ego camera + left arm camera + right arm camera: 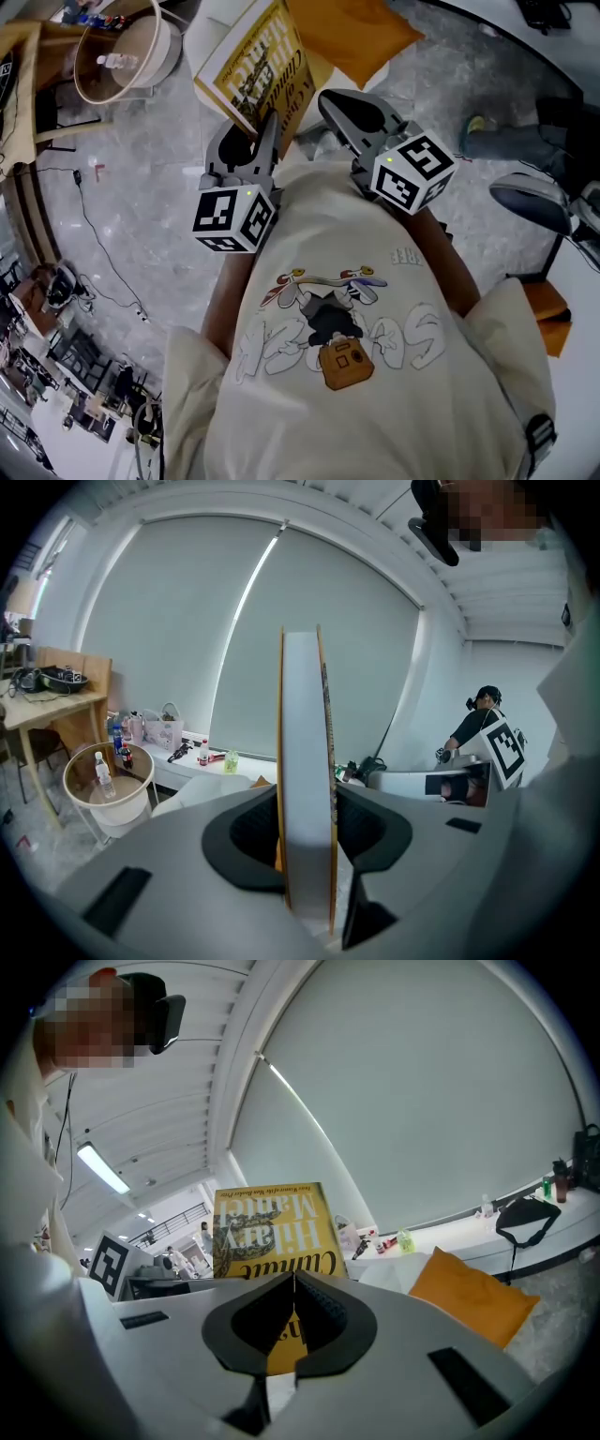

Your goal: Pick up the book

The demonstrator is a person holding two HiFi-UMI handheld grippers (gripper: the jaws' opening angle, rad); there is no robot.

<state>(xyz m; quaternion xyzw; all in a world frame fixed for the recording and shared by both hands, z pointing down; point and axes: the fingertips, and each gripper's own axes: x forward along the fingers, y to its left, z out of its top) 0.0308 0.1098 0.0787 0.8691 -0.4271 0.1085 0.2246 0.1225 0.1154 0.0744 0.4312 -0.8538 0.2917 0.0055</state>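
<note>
We see the book (pixel 255 73), yellow cover, held up off the grey mottled floor (pixel 141 187) in front of the person's cream T-shirt (pixel 375 375); the left gripper (pixel 261 131) is clamped on the book's lower edge, a jaw pressed on each cover; in the left gripper view the book stands edge-on, white page block between the pads; the right gripper (pixel 294 1283) sits just right of the book, jaws closed together on nothing, the cover showing behind them with its print upside down.

Room, all placed from the book in the head view: left of the book, a round white table (pixel 169 52) with a clear bottle (pixel 117 62) on it; right of the book and touching its corner in that view, an orange cushion (pixel 352 33); below-left of the book, a thin cable (pixel 94 234) trails over the floor.

In the left gripper view: behind the book, a wide pale roller blind (pixel 187 639); far left of the book, a wooden desk (pixel 56 697); right of the book, well apart, another person (pixel 478 726) in dark clothes.
</note>
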